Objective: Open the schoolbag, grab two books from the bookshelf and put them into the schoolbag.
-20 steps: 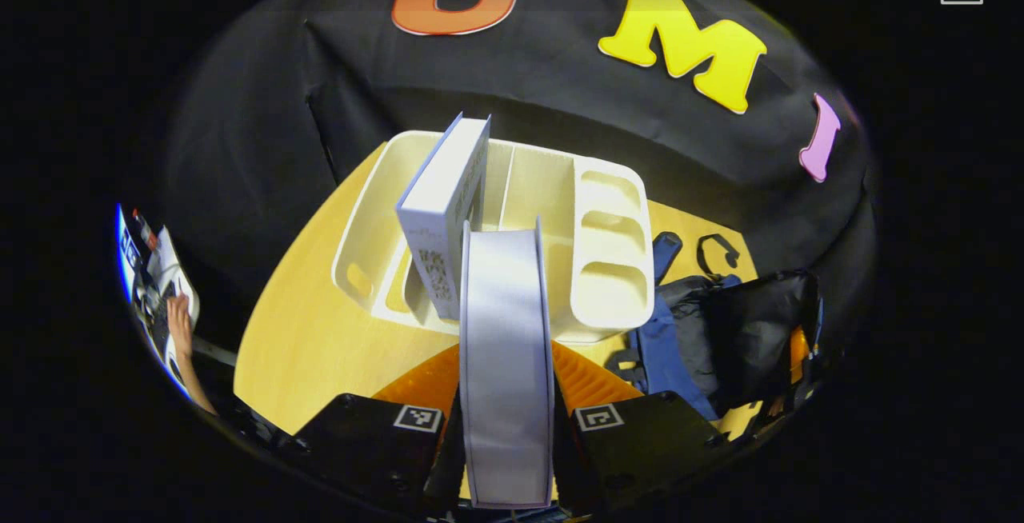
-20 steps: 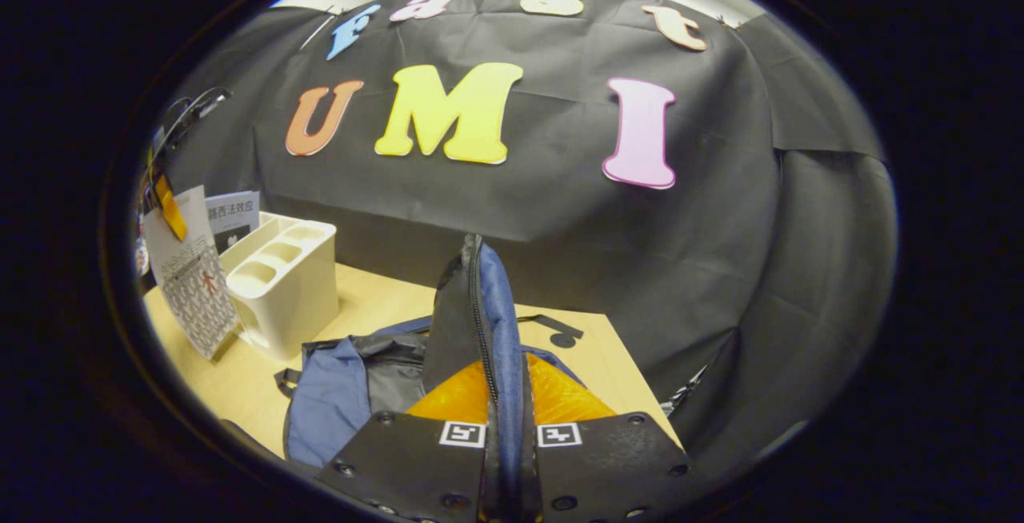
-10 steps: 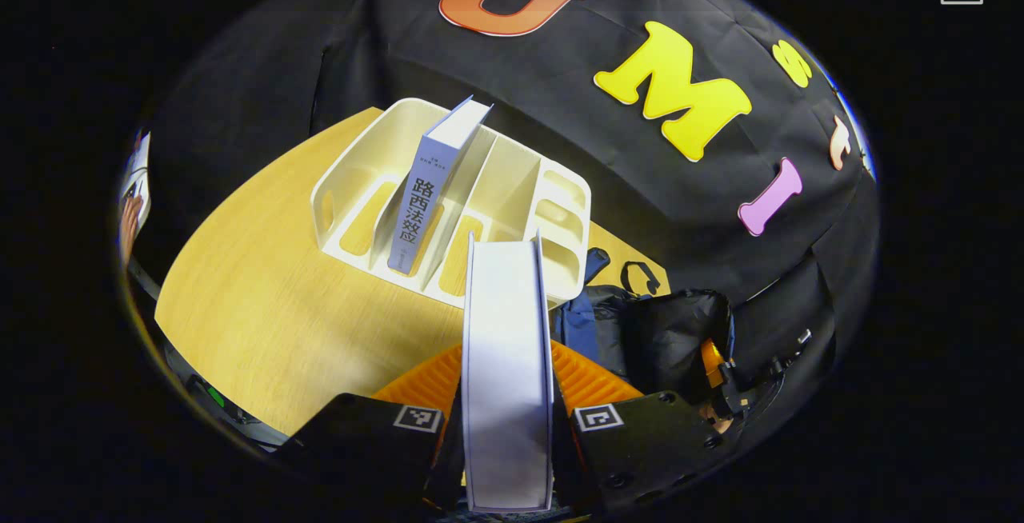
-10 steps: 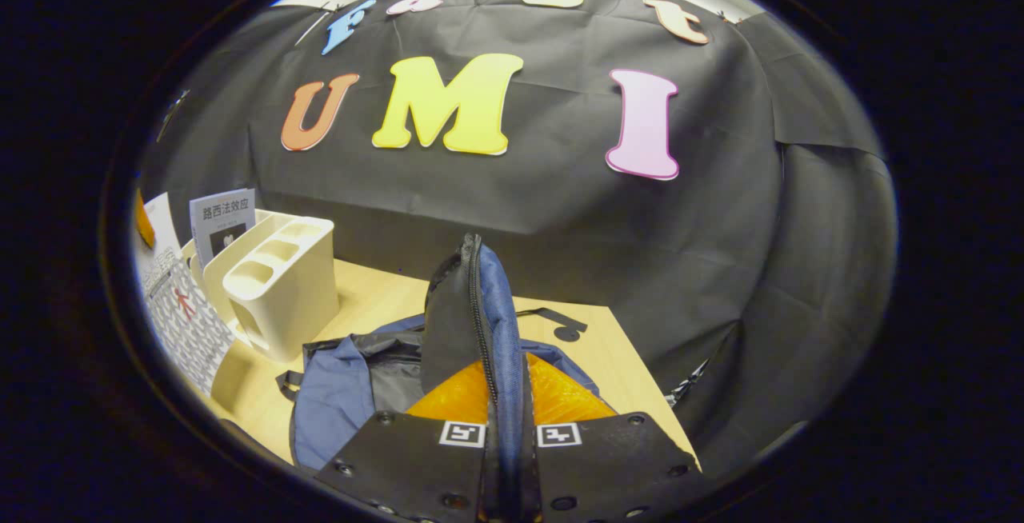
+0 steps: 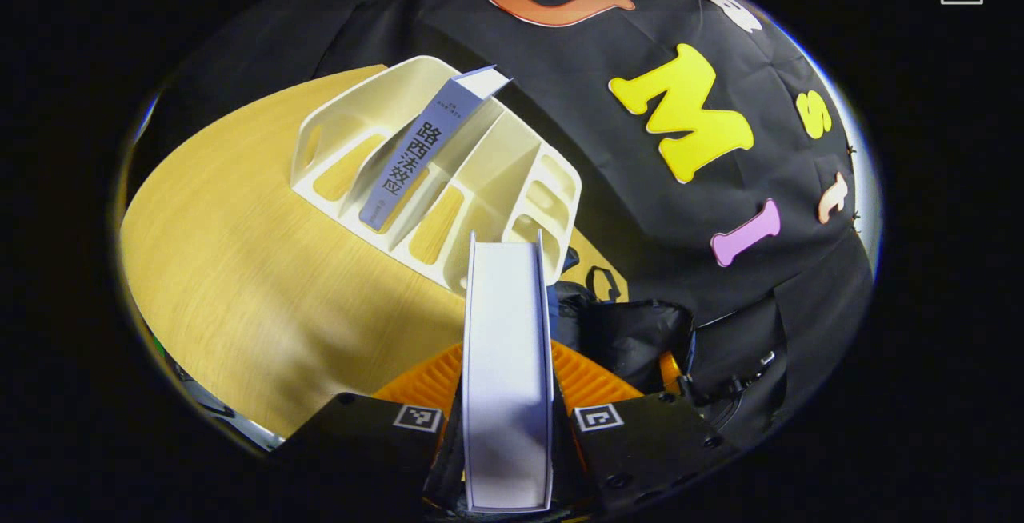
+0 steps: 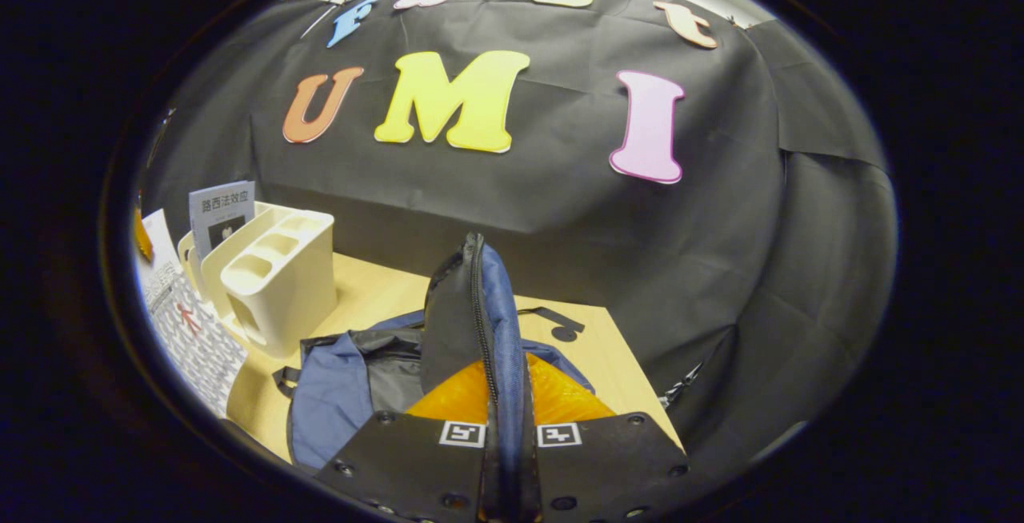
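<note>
My left gripper [image 5: 507, 363] is shut on a white book [image 5: 507, 347], held edge-up above the wooden table. Behind it the cream bookshelf [image 5: 488, 179] holds a second book [image 5: 412, 159] leaning in a slot. The dark schoolbag [image 5: 632, 331] lies to the right of the held book. In the right gripper view, my right gripper [image 6: 500, 363] is shut on the schoolbag's flap [image 6: 472, 307], holding it upright, with the blue and black schoolbag [image 6: 336, 387] open below. The held book [image 6: 188, 327] shows at the far left, beside the bookshelf [image 6: 276, 279].
The wooden table [image 5: 240, 283] spreads to the left of the bookshelf, its curved edge near the lower left. A black strap with a buckle [image 6: 560, 327] lies on the table behind the bag. The booth's cloth wall stands close behind everything.
The left gripper has carried the white book away from the bookshelf and swung right toward the schoolbag. The right gripper keeps holding the flap up, almost still.
</note>
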The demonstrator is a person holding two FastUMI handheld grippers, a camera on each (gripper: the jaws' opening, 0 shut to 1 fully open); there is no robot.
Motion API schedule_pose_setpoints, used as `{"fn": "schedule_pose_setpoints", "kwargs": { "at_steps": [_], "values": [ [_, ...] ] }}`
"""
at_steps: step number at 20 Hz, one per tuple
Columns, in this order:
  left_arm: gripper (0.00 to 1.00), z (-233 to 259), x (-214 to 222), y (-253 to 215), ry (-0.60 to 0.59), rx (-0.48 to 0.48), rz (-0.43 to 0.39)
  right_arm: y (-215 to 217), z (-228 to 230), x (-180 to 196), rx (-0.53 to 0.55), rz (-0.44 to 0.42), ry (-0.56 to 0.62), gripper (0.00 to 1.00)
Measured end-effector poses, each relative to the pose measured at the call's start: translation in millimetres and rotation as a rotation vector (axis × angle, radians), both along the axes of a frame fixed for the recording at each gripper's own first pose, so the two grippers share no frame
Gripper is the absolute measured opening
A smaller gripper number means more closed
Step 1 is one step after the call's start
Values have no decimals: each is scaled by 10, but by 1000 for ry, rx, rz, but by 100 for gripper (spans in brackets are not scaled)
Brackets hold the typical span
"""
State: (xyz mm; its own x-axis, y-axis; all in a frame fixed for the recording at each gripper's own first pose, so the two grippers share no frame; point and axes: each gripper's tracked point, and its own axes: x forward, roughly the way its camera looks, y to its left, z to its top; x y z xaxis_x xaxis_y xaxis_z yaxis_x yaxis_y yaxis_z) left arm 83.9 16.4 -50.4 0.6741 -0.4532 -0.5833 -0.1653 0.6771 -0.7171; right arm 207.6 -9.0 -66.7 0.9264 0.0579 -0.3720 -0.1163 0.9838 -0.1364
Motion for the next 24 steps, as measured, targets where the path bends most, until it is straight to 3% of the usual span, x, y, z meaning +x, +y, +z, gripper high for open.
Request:
{"fn": "schedule_pose_setpoints", "kwargs": {
  "at_steps": [2, 3, 8, 11, 18, 21, 24],
  "values": [
    [51, 32, 29, -127, -28, -64, 24, -13, 20, 8, -2, 0, 2, 9],
    [46, 23, 69, -184, -43, -83, 38, -17, 42, 18, -3, -1, 6, 9],
    [46, 44, 274, -751, -70, -230, 29, -19, 184, 49, -25, 12, -3, 9],
    [46, -67, 474, -1022, -62, -230, 42, 9, 358, 56, -51, 18, -36, 9],
    [46, -334, 825, -1951, -28, -220, -20, 66, 541, 95, -58, 33, -59, 8],
    [46, -466, 1006, -2348, -6, -264, -46, 84, 594, 103, -50, 42, -57, 8],
    [46, -754, 1222, -2601, 12, -230, -20, 80, 704, 102, -23, 44, -77, 8]
  ]
}}
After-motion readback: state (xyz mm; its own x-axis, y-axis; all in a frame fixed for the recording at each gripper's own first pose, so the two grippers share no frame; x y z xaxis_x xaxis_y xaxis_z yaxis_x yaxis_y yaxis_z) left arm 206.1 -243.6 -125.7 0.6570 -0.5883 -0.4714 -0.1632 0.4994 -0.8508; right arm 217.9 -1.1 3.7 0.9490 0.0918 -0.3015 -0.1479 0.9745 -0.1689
